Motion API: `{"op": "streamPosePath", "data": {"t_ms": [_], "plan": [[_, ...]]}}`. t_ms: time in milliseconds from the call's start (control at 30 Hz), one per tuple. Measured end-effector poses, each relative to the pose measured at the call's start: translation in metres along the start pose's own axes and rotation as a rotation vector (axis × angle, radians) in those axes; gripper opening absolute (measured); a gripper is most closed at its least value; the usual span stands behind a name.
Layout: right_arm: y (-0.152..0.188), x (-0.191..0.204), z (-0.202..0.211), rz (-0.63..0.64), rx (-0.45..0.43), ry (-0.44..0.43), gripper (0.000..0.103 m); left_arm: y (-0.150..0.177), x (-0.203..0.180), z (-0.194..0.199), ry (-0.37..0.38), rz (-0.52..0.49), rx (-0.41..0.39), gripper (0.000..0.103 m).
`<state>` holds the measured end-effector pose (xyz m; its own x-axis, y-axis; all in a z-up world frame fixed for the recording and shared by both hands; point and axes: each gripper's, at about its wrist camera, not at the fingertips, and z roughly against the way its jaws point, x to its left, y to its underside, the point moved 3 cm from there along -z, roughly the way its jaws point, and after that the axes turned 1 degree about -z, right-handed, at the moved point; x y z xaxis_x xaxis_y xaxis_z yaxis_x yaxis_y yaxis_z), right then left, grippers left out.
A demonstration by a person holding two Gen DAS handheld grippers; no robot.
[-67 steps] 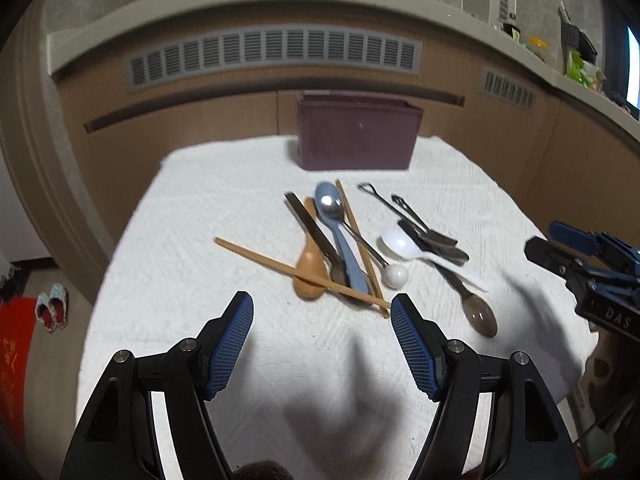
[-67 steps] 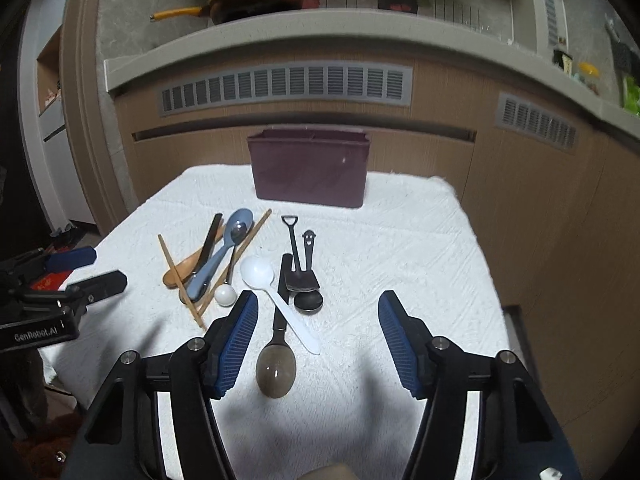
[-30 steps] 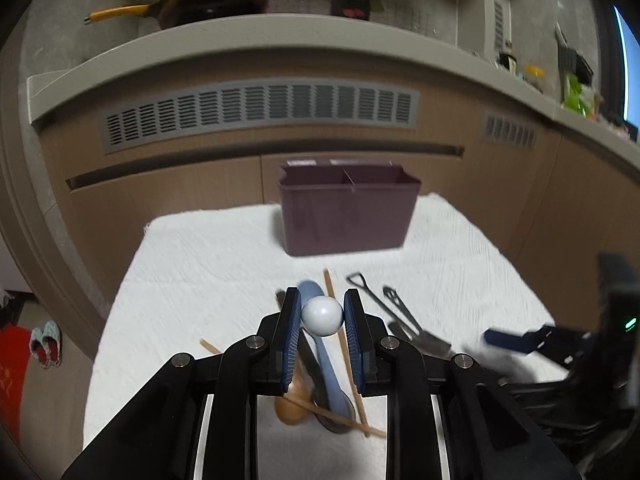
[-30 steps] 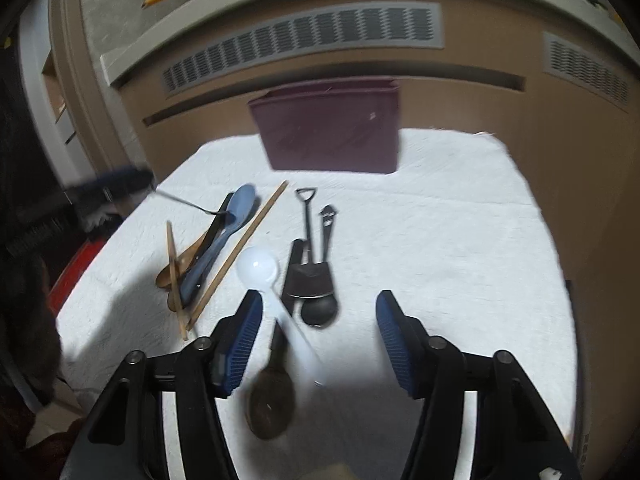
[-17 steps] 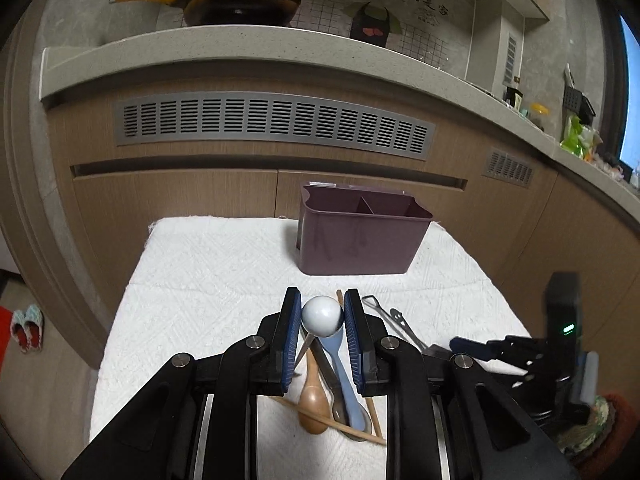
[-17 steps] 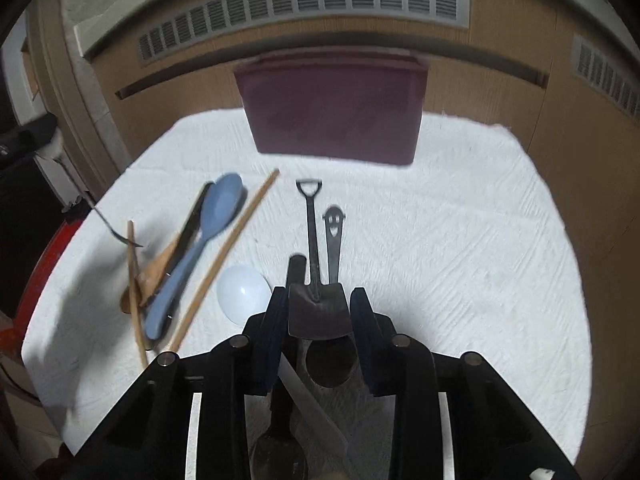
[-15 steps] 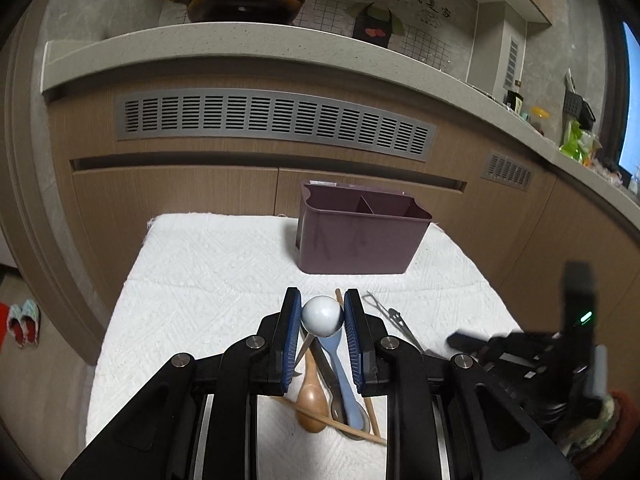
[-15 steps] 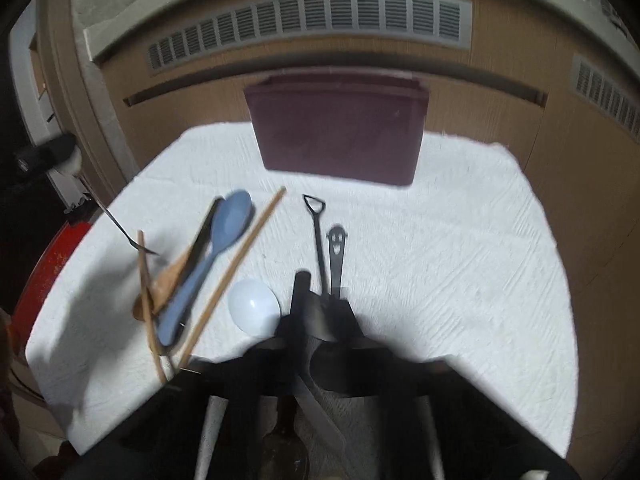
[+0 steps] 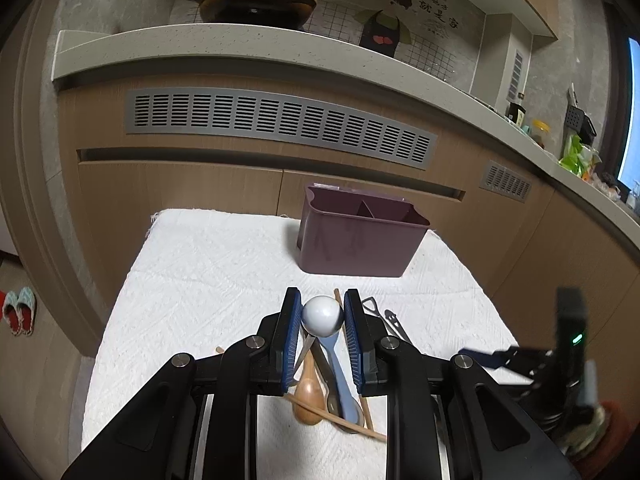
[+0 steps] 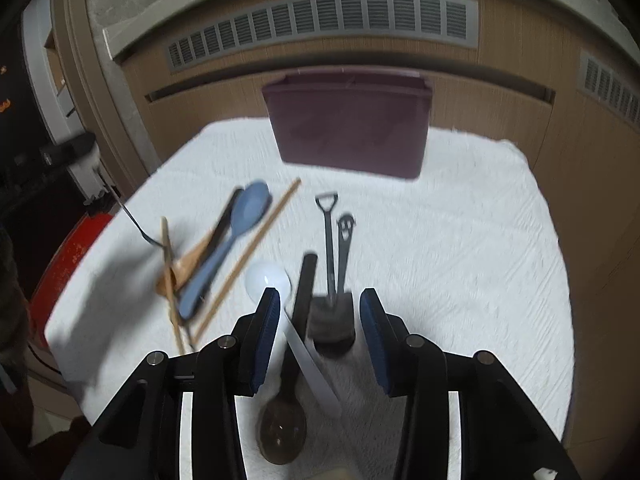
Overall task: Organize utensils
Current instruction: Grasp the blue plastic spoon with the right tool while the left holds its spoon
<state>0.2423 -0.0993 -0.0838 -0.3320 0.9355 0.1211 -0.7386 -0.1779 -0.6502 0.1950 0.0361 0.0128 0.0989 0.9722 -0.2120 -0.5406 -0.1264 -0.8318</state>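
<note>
My left gripper (image 9: 322, 316) is shut on the white ball end (image 9: 322, 315) of a thin metal utensil and holds it above the white cloth; it shows at the left edge of the right wrist view (image 10: 132, 216). A maroon divided caddy (image 9: 360, 236) stands at the far side of the cloth. My right gripper (image 10: 320, 316) is open, low over two black utensils (image 10: 332, 312), with a white spoon (image 10: 268, 280) and a dark brown spoon (image 10: 282, 424) beside them. A blue spoon (image 10: 240, 220), a wooden spoon (image 9: 308, 392) and chopsticks (image 10: 248, 256) lie in a pile.
The white cloth (image 9: 208, 272) covers a small table with drop-offs on all sides. Wooden cabinets with grey vents (image 9: 280, 128) stand behind. A yellow pan (image 9: 256, 0) sits on the counter. Slippers (image 9: 18, 310) lie on the floor at left.
My left gripper closed on the ball-ended utensil and lifted it off the pile. My right gripper dropped over the black utensils, narrowed around them, and now stands wider apart.
</note>
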Motion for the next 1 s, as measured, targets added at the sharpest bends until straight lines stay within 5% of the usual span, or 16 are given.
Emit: {"op": "streamPosePath", "data": {"t_ms": [167, 300, 433, 533, 733, 867, 1000], "plan": [[0.006, -0.012, -0.025, -0.068, 0.056, 0.010, 0.040, 0.004, 0.001, -0.001, 0.000, 0.003, 0.005, 0.023], [0.006, 0.003, -0.031, 0.006, 0.030, 0.061, 0.041, 0.004, 0.000, -0.001, 0.000, 0.008, 0.007, 0.023], [0.004, 0.010, -0.024, 0.058, 0.028, 0.088, 0.010, 0.005, 0.002, -0.002, 0.002, 0.015, 0.018, 0.023], [0.000, 0.011, -0.004, 0.068, -0.005, 0.051, 0.006, 0.005, 0.002, -0.001, 0.003, 0.023, 0.018, 0.023], [-0.014, 0.019, 0.030, 0.113, -0.073, 0.018, 0.005, 0.006, 0.002, 0.001, 0.013, 0.035, 0.016, 0.023], [-0.022, 0.024, 0.012, 0.148, -0.044, 0.016, 0.025, 0.007, 0.002, 0.001, 0.008, 0.032, 0.016, 0.023], [-0.046, 0.027, -0.023, 0.147, -0.018, -0.009, 0.027, 0.005, 0.006, 0.005, -0.003, 0.022, -0.003, 0.023]]}}
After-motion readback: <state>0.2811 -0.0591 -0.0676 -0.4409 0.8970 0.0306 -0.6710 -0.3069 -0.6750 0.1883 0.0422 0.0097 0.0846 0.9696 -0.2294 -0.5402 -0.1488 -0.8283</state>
